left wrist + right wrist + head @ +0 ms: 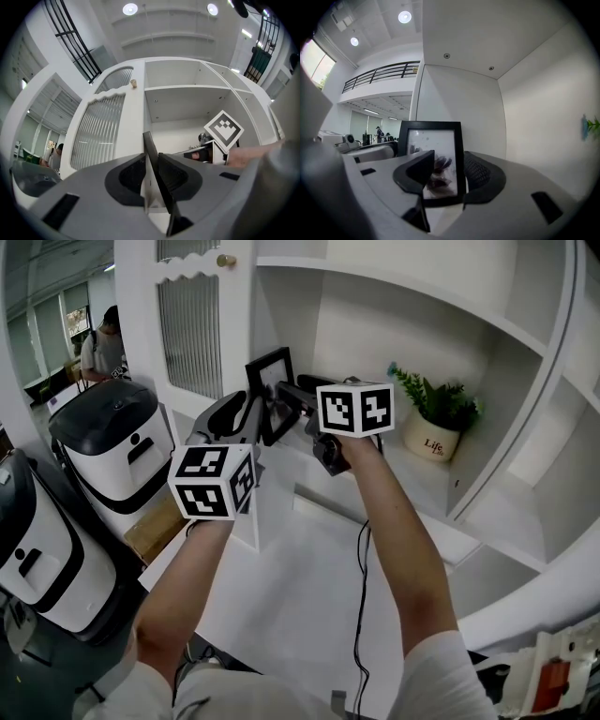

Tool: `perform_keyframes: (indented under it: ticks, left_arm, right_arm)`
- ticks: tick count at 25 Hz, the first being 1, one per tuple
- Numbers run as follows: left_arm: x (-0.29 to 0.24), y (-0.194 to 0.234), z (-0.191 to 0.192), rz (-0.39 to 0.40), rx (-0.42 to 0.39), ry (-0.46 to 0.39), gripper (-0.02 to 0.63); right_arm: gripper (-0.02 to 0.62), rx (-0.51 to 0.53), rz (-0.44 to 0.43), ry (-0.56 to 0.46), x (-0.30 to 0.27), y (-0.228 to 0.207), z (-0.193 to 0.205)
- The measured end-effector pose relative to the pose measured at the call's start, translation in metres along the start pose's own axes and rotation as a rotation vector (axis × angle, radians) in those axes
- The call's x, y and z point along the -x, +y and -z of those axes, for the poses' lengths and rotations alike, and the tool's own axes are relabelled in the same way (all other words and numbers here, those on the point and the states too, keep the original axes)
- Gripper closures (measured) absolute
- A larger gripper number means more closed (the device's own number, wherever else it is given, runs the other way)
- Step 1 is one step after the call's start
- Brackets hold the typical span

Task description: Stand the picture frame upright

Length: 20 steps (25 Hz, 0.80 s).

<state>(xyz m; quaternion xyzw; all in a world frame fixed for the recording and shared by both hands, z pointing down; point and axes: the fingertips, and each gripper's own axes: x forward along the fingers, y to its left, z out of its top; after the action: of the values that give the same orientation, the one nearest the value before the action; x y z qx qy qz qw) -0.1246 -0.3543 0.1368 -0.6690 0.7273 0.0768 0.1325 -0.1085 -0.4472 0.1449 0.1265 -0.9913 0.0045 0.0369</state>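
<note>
- The picture frame [433, 136] is on the cupboard shelf [412, 474], over at the left end of the open compartment. It looks pretty much upright, face out toward the room, and well apart from the potted plant [436, 423].
- The left tongs [151, 161] are clenched on the frame's side edge. From that gripper's view the frame is just a thin dark sliver pinched between the pads.
- The right tongs [447, 161] are released, with the jaws standing apart. The frame face sits just beyond them and neither pad presses on it.
- My guess on handling: it's light and stiff, but thin and top-heavy, so it'll tip easily. The front looks glazed, so probably slick and breakable.
- I'd grip the black border rail and stay off the glass, low or mid-height on a side edge.
- Can't see a back stand, so can't say whether it would stay up once the left tongs let go.
</note>
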Motion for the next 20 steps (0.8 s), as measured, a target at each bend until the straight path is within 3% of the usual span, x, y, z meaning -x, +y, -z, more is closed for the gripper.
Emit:
perform_keyframes:
  ticks: [7,11,15,20]
  left_arm:
    - [0.01,0.0,0.0,0.018,-0.037,-0.006,0.525]
    - [0.026,0.01,0.001,0.03,-0.06,-0.018,0.525]
    - [0.039,0.027,0.012,0.053,-0.027,-0.014,0.525]
    - [0.049,0.037,0.021,0.145,0.028,-0.032,0.549]
  right_arm:
    - [0.391,0.033,0.076,-0.046,0.019,-0.007,-0.007]
    - [0.47,0.019,0.133,-0.121,0.047,-0.01,-0.014]
    - [0.571,0.003,0.242,-0.169,0.072,-0.02,-0.013]
    - [0.586,0.038,0.338,-0.142,0.088,-0.006,0.0]
